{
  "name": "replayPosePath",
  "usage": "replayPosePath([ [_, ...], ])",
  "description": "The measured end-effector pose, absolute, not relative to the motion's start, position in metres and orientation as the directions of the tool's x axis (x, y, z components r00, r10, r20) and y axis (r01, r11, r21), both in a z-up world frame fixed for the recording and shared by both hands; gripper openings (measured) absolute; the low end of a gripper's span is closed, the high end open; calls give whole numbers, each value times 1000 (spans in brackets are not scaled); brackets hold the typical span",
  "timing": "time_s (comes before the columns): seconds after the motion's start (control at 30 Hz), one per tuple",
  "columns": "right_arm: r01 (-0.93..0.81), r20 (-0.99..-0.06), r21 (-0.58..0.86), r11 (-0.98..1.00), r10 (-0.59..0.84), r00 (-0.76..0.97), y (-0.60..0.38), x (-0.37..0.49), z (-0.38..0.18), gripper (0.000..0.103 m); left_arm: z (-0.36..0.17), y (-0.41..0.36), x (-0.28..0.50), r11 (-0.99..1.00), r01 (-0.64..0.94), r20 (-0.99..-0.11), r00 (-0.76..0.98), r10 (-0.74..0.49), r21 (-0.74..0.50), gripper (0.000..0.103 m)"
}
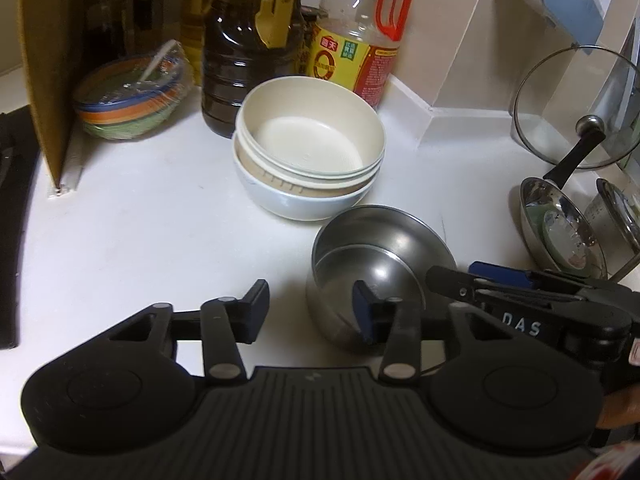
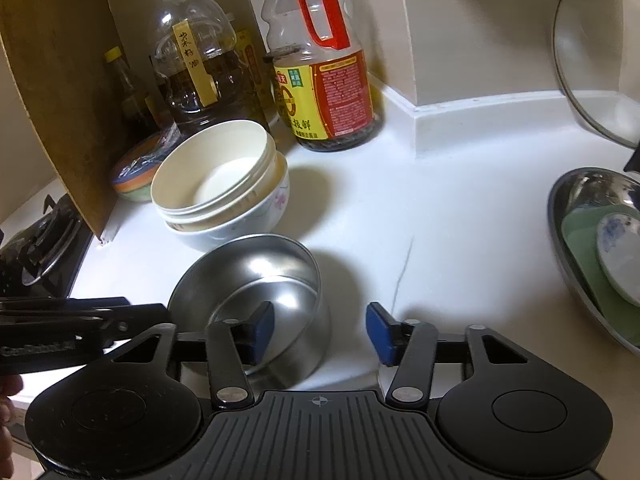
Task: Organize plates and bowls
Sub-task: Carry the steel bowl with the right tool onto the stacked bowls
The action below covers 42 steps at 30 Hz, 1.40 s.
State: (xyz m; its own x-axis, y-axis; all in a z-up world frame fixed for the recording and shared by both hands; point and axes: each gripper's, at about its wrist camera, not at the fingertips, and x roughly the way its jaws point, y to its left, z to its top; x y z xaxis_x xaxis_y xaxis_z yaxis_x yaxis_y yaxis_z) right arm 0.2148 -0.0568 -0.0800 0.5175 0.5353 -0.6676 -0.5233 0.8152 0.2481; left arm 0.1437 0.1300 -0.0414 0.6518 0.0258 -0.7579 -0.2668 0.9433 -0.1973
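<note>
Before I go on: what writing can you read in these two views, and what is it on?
"DAS": right gripper body, left wrist view.
"菜籽油": yellow strip on the oil jug.
"极鲜": soy sauce bottle label.
"海天": red logo, same bottle; partly blurred.
Red panel's fine print: too small to read.

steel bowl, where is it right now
The steel bowl sits on the white counter, just in front of the stacked cream bowls, low centre-right in the left wrist view.

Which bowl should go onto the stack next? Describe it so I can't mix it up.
On the white counter, find the bottles in the corner and the nested cream bowls before them. Just nearer the camera lies the steel bowl: the only shiny metal one there, tilted, not stacked.
</note>
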Motion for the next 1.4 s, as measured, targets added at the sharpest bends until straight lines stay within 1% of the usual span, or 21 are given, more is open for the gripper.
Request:
replayPosePath([
  [0.1, -522, -671, 246, 817, 532, 516, -53, 219, -84, 38, -47, 130, 153, 945, -263, -764, 645, 24, -193, 33],
  [0.13, -520, -674, 245, 818, 530, 515, -52, 221, -85, 34, -50, 130, 155, 946, -264, -768, 640, 23, -191, 30],
  [0.17, -520, -677, 245, 818, 528, 513, -51, 222, -86, 32, -51, 130, 157, 946, -263, -771, 637, 22, -191, 26],
  [0.27, -516, -679, 243, 821, 524, 514, -49, 223, -88, 25, -56, 130, 161, 946, -260, -777, 629, 15, -193, 18],
  [0.33, -520, -676, 243, 819, 528, 515, -47, 222, -88, 18, -58, 130, 163, 946, -255, -777, 629, 7, -198, 15],
  [0.4, -528, -673, 239, 815, 530, 515, -45, 220, -87, 13, -58, 129, 163, 948, -244, -776, 631, -3, -202, 10],
  [0.5, -528, -678, 203, 825, 507, 532, -41, 216, -86, 12, -57, 125, 162, 954, -234, -777, 630, 0, -190, 9],
  [0.7, -523, -680, 171, 835, 484, 550, -44, 207, -77, 9, -47, 123, 153, 952, -213, -773, 633, -36, -219, 9],
  [1.03, -504, -649, 166, 848, 479, 592, -60, 196, -35, 9, -3, 114, 144, 959, -149, -716, 694, -71, -239, 10],
  [1.2, -515, -614, 166, 841, 497, 613, -56, 202, -9, 9, 22, 122, 149, 962, -140, -675, 736, -57, -234, 10],
  [1.4, -549, -574, 187, 814, 544, 612, -35, 224, 11, 8, 43, 145, 163, 960, -175, -641, 767, -5, -217, 10],
])
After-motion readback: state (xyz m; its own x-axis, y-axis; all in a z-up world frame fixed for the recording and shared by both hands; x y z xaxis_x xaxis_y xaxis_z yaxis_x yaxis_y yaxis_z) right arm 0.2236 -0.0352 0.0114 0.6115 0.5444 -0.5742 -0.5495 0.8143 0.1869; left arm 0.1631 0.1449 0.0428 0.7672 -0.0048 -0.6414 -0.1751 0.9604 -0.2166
